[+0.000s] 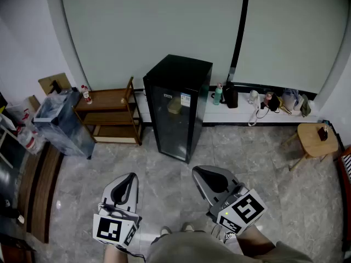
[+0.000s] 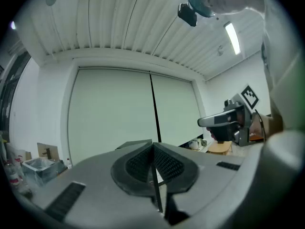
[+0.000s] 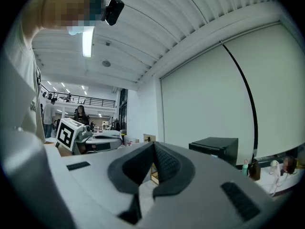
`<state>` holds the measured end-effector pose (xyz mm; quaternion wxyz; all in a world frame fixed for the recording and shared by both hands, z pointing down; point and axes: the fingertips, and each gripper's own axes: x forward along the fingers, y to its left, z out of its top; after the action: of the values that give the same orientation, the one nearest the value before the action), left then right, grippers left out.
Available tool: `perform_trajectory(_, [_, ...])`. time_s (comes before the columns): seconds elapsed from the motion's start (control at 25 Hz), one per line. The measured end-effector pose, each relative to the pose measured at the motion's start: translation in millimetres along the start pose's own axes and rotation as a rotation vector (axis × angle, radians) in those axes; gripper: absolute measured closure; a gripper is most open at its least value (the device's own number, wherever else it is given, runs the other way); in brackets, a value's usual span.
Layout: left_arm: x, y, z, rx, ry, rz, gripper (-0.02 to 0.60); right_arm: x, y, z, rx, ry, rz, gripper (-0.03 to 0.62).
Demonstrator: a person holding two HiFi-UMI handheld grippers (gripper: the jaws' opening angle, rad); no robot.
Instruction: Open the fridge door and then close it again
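Grey tiled floor (image 1: 164,179) — a fridge (image 1: 176,107) stands on it, a wooden rack (image 1: 112,118) just beside the fridge, a stool (image 1: 313,140) well apart.

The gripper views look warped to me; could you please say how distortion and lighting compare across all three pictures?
Left gripper view: strong fisheye, dark rounded corners, ceiling lamp glaring. Right gripper view: same bending, blind seam bowed. Head view: milder bending, even light, fridge sharp.
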<state>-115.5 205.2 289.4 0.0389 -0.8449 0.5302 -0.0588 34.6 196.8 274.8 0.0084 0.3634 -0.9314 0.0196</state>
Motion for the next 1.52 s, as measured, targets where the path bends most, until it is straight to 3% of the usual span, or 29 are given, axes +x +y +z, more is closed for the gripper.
perform_trajectory(1.12, [42.7,-37.6,-16.5,0.009,0.046,0.05,0.574,-16.0,-53.3,-34.8,0.033,0.037,0.062,0.599])
perform_trajectory(1.52, [61.6,-25.1,-20.4,0.011,0.037,0.049,0.574,7.1,-63.3,-42.1,0.037,0.04,0.076,0.597])
